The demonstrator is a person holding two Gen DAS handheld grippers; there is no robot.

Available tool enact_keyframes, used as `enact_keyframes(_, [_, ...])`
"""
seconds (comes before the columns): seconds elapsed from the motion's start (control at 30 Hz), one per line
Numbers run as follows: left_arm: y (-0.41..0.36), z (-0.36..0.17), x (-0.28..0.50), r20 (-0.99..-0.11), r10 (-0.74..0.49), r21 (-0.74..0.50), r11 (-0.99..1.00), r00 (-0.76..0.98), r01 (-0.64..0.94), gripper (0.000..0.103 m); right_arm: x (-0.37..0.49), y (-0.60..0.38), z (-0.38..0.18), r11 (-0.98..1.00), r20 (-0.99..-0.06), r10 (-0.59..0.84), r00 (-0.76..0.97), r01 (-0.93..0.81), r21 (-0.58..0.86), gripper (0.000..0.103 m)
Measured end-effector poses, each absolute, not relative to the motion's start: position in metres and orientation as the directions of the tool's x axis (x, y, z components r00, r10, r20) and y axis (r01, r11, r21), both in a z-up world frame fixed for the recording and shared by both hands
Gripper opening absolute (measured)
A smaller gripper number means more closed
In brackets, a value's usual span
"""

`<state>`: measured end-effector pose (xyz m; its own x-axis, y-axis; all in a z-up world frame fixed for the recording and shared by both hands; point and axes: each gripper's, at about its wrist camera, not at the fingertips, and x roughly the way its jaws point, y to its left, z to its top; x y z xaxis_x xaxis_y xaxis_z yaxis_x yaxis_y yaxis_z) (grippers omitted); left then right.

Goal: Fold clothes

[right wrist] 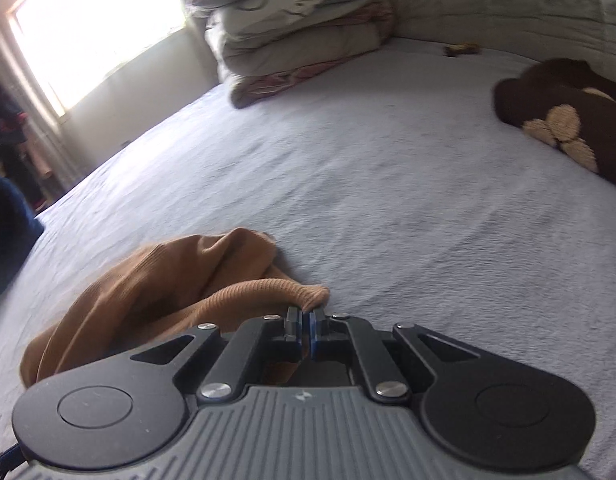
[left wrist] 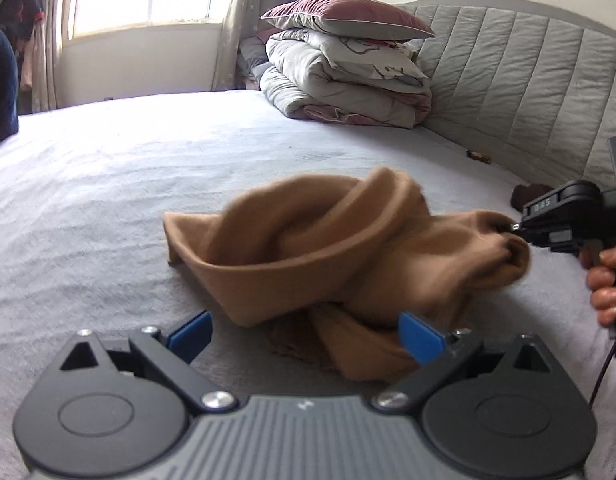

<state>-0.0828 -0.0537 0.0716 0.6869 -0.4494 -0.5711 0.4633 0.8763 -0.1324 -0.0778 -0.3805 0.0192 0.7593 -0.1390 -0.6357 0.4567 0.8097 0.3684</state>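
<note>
A crumpled tan garment (left wrist: 308, 248) is spread on the bed (left wrist: 107, 184). One ribbed end is pinched between the closed jaws of the right gripper (right wrist: 306, 316). The left gripper (left wrist: 305, 334) is held wide open, with nothing clamped, over the garment's near edge.

A tan-brown ribbed garment (left wrist: 316, 248) is seen on a pale lavender-grey bedsheet (left wrist: 107, 184). A dark brown garment (right wrist: 568, 116) is marked with beige round patches. A maroon pillow (left wrist: 348, 16) is edged in grey, and the headboard (left wrist: 528, 80) is quilted grey.
</note>
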Motion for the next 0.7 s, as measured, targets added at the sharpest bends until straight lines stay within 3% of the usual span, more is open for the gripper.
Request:
enact_keyframes(0.2, [-0.048, 0.066, -0.071, -0.587, -0.405, -0.114, 0.899, 0.701, 0.424, 0.101, -0.079, -0.384, 0.015, 0.794, -0.662, -0.128, 0.739, 0.476, 0.377, 0.005])
enact_keyframes(0.33, [-0.050, 0.062, -0.059, -0.585, -0.402, -0.097, 0.897, 0.705, 0.431, 0.101, -0.082, -0.379, 0.014, 0.790, -0.675, -0.095, 0.732, 0.468, 0.397, 0.011])
enact_keyframes(0.63, [-0.064, 0.042, -0.033, -0.557, -0.376, -0.060, 0.907, 0.740, 0.416, 0.102, -0.094, -0.381, 0.019, 0.762, -0.650, 0.020, 0.760, 0.408, 0.502, 0.042])
enact_keyframes(0.7, [-0.063, 0.039, -0.032, -0.548, -0.382, -0.082, 0.910, 0.744, 0.407, 0.098, -0.098, -0.378, 0.023, 0.764, -0.633, 0.036, 0.773, 0.387, 0.516, 0.044])
